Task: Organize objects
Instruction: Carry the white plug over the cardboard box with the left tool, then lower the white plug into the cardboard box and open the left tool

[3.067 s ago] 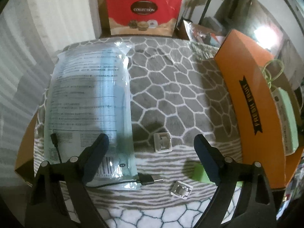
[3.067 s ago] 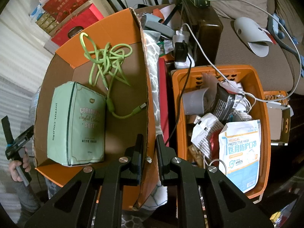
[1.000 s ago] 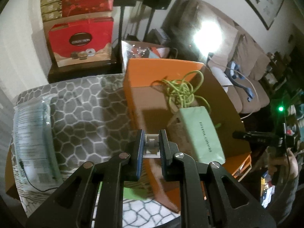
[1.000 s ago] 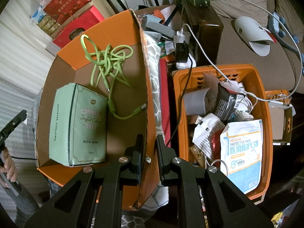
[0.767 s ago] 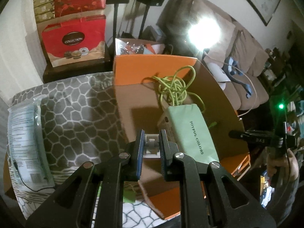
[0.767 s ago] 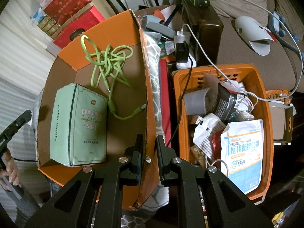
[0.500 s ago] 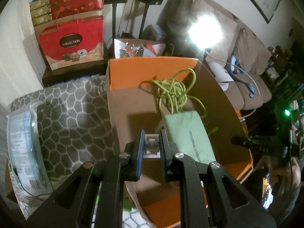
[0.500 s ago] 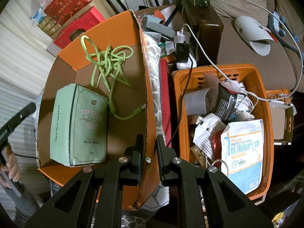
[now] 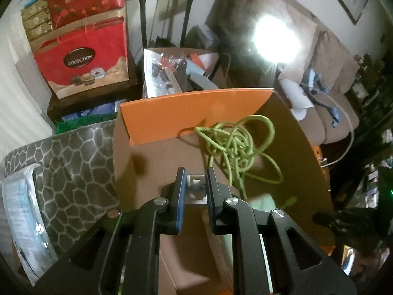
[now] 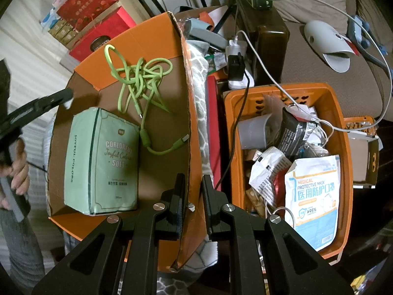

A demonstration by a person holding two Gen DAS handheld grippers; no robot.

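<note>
My left gripper (image 9: 195,184) is shut on a small white plastic clip (image 9: 195,180) and hangs over the inside of the open orange cardboard box (image 9: 196,108). A tangled green cable (image 9: 235,145) lies on the box floor just ahead and to the right of it. A mint-green tissue pack (image 10: 100,162) lies in the box too, mostly hidden behind the fingers in the left wrist view. My right gripper (image 10: 192,194) is shut on the box's right side wall (image 10: 189,123). In the right wrist view the left gripper's dark finger (image 10: 62,97) pokes over the box's left edge.
An orange plastic basket (image 10: 343,147) full of packets and a mask bag stands right of the box. A grey stone-pattern cloth (image 9: 73,172) carries a clear plastic bag (image 9: 19,221). A red gift bag (image 9: 86,56) stands behind, with chargers, cables and a sofa beyond.
My left gripper picked the white clip off the patterned cloth and has carried it rightward and a little down, over the orange box. The right gripper has kept still on the box wall.
</note>
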